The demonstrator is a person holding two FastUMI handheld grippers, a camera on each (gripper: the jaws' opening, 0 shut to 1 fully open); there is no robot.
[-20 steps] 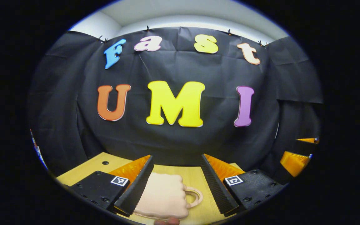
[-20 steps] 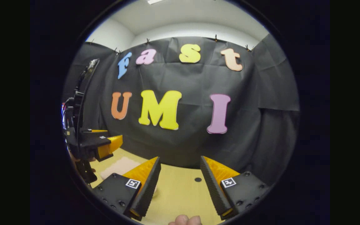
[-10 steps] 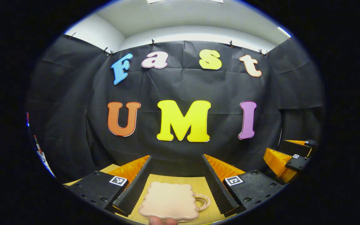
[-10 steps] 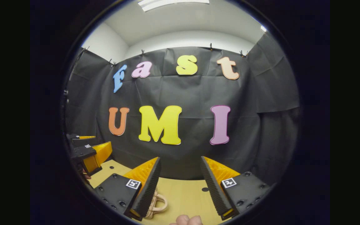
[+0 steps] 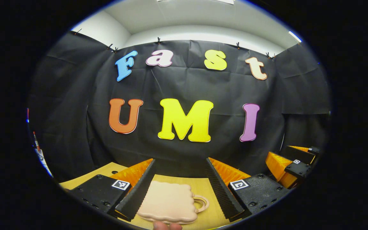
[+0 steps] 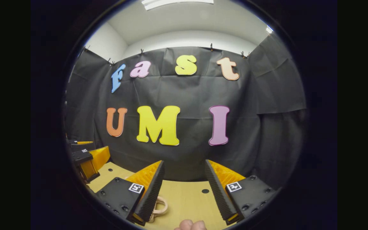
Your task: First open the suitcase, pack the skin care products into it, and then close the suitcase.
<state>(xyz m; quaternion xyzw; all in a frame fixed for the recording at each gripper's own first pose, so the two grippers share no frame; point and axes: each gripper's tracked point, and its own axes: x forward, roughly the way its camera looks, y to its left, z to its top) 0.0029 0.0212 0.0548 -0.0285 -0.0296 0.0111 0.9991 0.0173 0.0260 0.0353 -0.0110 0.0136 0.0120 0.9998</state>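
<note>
A small beige suitcase (image 5: 169,201) with a wavy edge lies flat and closed on the wooden table (image 5: 85,177), its loop handle (image 5: 201,203) pointing right. My left gripper (image 5: 180,164) is open, and the case lies between and below its fingers, apart from both. My right gripper (image 6: 184,164) is open over bare table (image 6: 187,198). The suitcase handle (image 6: 160,206) peeks out beside its left finger. Each gripper appears at the other view's edge: the right gripper (image 5: 291,161) and the left gripper (image 6: 89,156).
A fingertip of the holding hand shows at the bottom edge of both views (image 5: 166,226) (image 6: 192,225). The table has small round holes (image 6: 205,191). The black cloth wall stands close behind the table's far edge.
Both views have tilted upward, then settled. The suitcase handle has come into the right gripper view by its left finger. The left gripper sits lower and smaller there than a second ago.
</note>
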